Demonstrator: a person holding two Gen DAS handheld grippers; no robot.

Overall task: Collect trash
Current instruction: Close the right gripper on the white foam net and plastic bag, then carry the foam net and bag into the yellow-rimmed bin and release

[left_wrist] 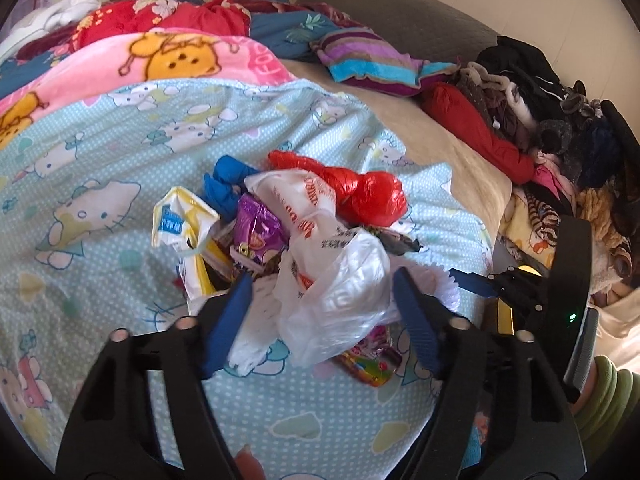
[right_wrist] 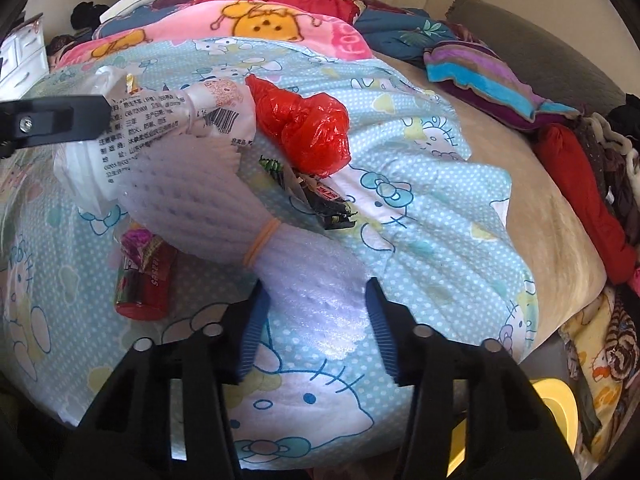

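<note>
A heap of trash lies on the light-blue cartoon quilt (left_wrist: 100, 160). In it are a knotted red plastic bag (left_wrist: 372, 196), a purple wrapper (left_wrist: 256, 224), a white-and-yellow packet (left_wrist: 180, 220) and a blue crumpled piece (left_wrist: 228, 188). My left gripper (left_wrist: 322, 280) is shut on a white printed plastic bag (left_wrist: 340, 276), which fills the gap between its blue pads. My right gripper (right_wrist: 316, 286) is shut on the near end of a white foam net (right_wrist: 224, 196) bound by an orange rubber band (right_wrist: 262, 240). Beside the net lie the red bag (right_wrist: 308, 128), a dark wrapper (right_wrist: 320, 196) and a red candy wrapper (right_wrist: 144, 276).
A pink cartoon blanket (left_wrist: 180, 56) and red bedding (left_wrist: 160, 16) are piled at the back. A striped towel (left_wrist: 372, 60) lies on beige sheet. Clothes (left_wrist: 540, 120) are heaped along the right side. A grey headboard (left_wrist: 400, 12) and white drawers (right_wrist: 20, 56) border the bed.
</note>
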